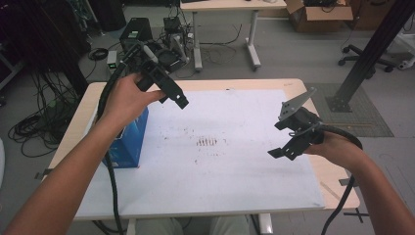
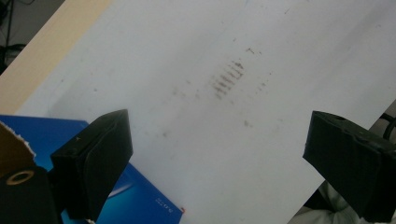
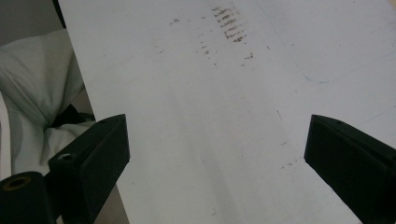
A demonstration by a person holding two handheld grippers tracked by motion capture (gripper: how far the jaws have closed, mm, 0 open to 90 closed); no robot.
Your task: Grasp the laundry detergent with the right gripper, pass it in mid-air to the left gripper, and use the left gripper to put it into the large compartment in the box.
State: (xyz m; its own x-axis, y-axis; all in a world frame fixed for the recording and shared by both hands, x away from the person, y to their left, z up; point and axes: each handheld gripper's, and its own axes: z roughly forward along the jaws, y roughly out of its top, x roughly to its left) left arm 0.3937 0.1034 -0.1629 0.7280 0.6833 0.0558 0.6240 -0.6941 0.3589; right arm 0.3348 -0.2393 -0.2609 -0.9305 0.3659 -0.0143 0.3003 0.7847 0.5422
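Both claws hang released and empty above the white-covered tabletop [image 1: 235, 186], the left claw [image 1: 172, 95] just over a blue box [image 1: 131, 142], the right claw [image 1: 284, 151] well apart from it.

A lab or technical workroom. A light wooden table [image 1: 303, 85] topped with a stained white sheet stands on grey floor. Beyond the table: tangled black cables [image 1: 36, 129], black electronic boxes [image 1: 134, 29], a white-legged desk [image 1: 225, 6], an open cardboard box [image 1: 318, 17], a black office-chair base [image 1: 364, 61].
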